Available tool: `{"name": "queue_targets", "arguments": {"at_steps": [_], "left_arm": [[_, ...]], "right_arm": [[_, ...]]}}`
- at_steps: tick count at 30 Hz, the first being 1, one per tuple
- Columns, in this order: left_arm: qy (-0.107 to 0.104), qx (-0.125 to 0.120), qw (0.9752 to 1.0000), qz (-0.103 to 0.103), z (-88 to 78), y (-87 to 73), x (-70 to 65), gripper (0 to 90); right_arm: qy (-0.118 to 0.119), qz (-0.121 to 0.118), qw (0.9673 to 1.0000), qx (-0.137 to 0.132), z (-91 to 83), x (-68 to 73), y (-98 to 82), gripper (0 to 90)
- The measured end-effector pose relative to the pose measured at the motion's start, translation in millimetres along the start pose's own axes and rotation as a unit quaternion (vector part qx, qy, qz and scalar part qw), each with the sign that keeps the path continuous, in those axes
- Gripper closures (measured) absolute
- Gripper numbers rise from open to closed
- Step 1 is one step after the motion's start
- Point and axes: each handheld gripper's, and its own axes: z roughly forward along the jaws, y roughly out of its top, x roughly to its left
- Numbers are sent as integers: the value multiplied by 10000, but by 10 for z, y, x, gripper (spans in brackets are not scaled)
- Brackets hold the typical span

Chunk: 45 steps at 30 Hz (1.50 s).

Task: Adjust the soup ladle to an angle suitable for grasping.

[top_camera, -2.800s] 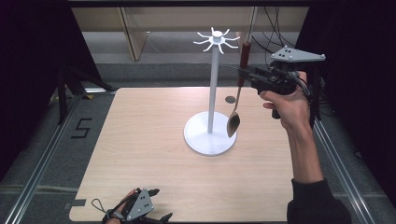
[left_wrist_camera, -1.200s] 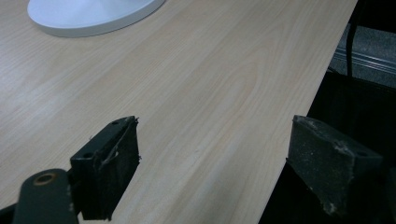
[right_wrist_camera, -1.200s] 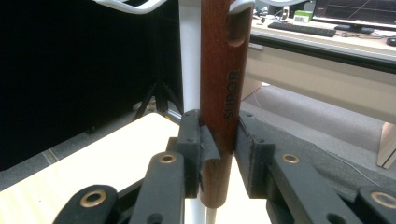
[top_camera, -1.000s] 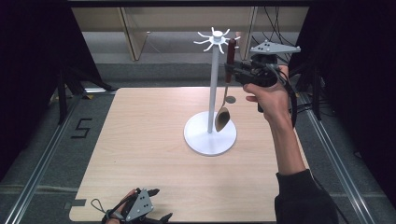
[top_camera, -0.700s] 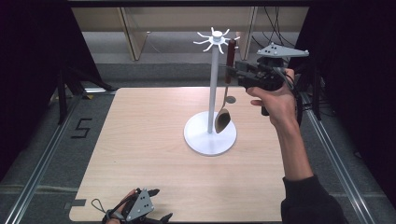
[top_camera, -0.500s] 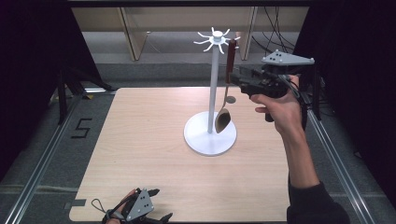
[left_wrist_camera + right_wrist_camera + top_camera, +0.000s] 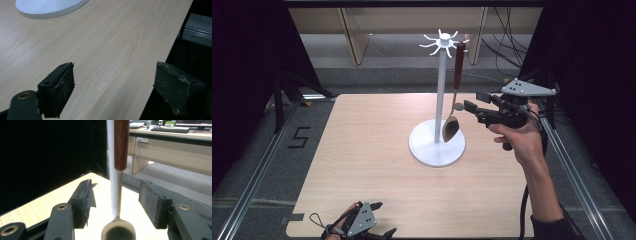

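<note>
A white stand with hook arms at its top rises from a round base on the wooden table. A spoon with a brown handle hangs from one arm, its bowl near the base. My right gripper is held level just right of the spoon, apart from it. Its jaws have just been opening and stand open with nothing gripped. In the right gripper view the spoon and the pole hang ahead of the right gripper. My left gripper rests open at the table's near edge.
The left gripper points across bare table with the stand's base farther off. Metal rails run along both sides of the table. Desks and cables stand beyond the far edge.
The right gripper let go of the spoon's handle, opened, and drew back to the right and down. The spoon stays hanging on the stand. The left gripper has not moved.
</note>
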Motion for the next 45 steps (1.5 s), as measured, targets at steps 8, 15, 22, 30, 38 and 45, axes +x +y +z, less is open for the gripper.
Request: {"name": "queue_targets", "arguments": {"at_steps": [8,15,22,30,38,45], "left_arm": [[-22,39,10000,44,-6,-1,11,158],[-1,-61,10000,-17,7,-5,-1,158],[-20,0,10000,4,-4,2,5,158],[16,-43,10000,53,-8,5,6,157],[-79,-56,9999,-109,10,11,-4,157],[-43,-38,10000,-71,-15,10,9,157]], "right_arm": [[164,120,9997,-119,-74,14,-245,437],[222,273,9994,-16,-112,7,-440,436],[213,207,9995,71,-86,-20,-567,434],[238,259,9989,326,-19,32,-693,428],[305,202,9978,556,26,30,-819,425],[368,278,9960,772,68,3,-962,418]]}}
